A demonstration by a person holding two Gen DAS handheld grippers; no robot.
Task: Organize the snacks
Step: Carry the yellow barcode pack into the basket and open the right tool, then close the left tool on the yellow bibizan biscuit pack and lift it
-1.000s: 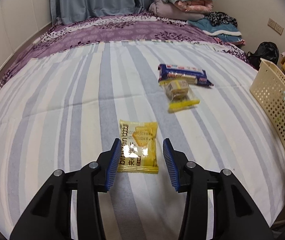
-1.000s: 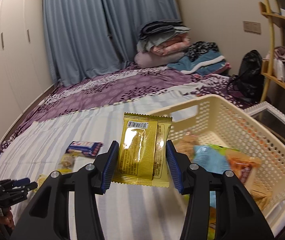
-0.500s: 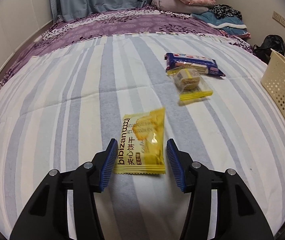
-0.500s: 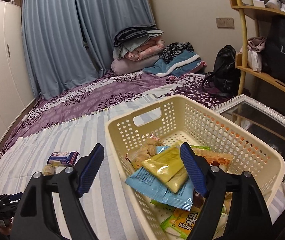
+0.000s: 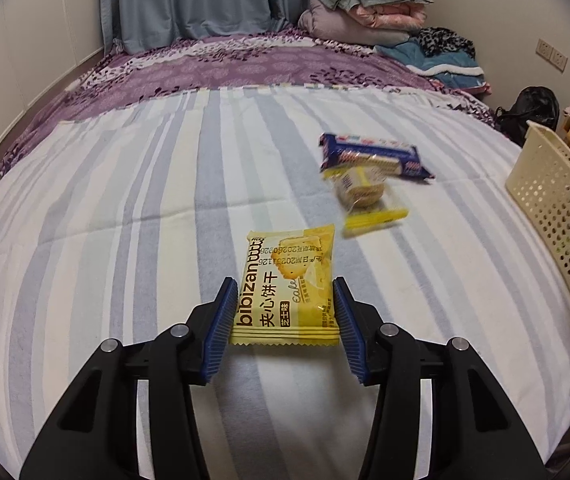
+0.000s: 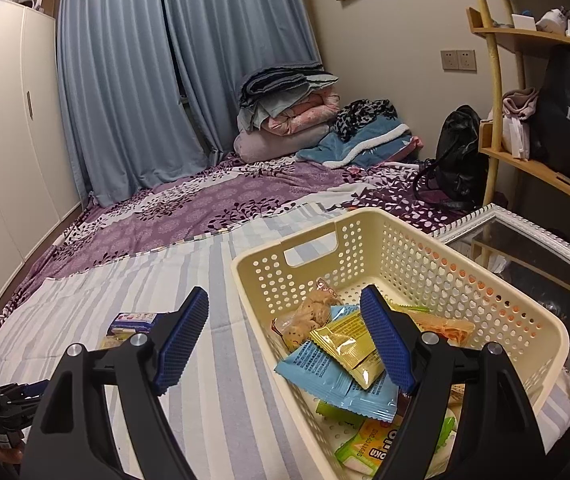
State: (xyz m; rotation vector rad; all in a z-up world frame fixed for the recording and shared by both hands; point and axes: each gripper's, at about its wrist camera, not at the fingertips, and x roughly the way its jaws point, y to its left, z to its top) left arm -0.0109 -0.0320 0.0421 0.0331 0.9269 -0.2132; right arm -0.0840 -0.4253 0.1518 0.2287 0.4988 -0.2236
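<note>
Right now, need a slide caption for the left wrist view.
Left gripper closing on a yellow biscuit packet on the striped bedsheet; two snacks and the cream basket beyond.

Yellow cracker packet [image 5: 287,286]; navy wafer pack [image 5: 373,156]; cream basket [image 6: 541,322]; blue-grey striped sheet [image 5: 125,208]; blue-padded tongs [image 5: 283,328].

Bed [image 5: 125,208] with striped sheet, purple floral cover [image 6: 205,208] behind. Blue curtains [image 6: 165,80] at far wall. White wardrobe [image 6: 5,140] left. Folded bedding stack [image 6: 289,112]. Wooden shelf [image 6: 525,164] right; wall sockets [image 6: 458,60]. Dim indoor light.
</note>
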